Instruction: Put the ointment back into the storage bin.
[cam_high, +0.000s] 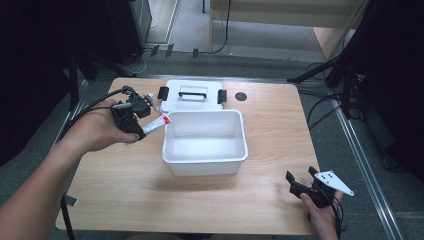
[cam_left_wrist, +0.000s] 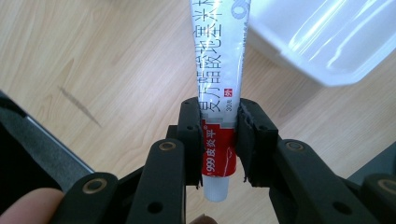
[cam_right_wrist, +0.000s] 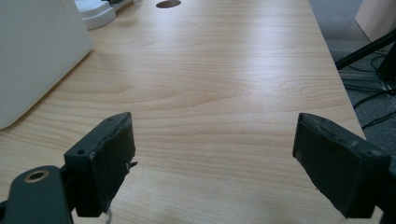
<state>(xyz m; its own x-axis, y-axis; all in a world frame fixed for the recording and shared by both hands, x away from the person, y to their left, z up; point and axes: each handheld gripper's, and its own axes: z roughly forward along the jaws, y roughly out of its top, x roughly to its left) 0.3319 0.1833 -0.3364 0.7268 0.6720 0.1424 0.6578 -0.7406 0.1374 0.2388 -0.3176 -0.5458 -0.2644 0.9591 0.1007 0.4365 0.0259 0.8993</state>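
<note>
At the left middle of the high view, the left tool (cam_high: 141, 121) is clenched on a red-and-white ointment tube (cam_high: 156, 123), which juts out toward the right so that its far end reaches the upper left corner of the white plastic bin (cam_high: 205, 159). From the left tool's own view, the two black jaws press on the tube (cam_left_wrist: 219, 102) from either side at its red band, with the white cap end hanging below the pads at the lower centre and the long white printed body running up past the top edge. Wood-grain surface (cam_left_wrist: 93, 70) lies beneath it, and a corner of the bin (cam_left_wrist: 322, 42) shows at the upper right of that view. The tube hangs clear of the surface, touched by nothing but the pads.

Toward the lower right of the high view, the right tool (cam_high: 299, 182) sits in the person's hand near the front edge of the surface (cam_high: 270, 125), well apart from the bin. Its own view shows the jaws spread wide, one at the lower left and one at the lower right, with bare wood (cam_right_wrist: 224, 93) between them and nothing in their grip; the bin's white wall (cam_right_wrist: 32, 51) stands at the upper left.

Behind the bin, at the upper middle of the high view, its white lid (cam_high: 192, 95) with black latches lies flat on the surface.
</note>
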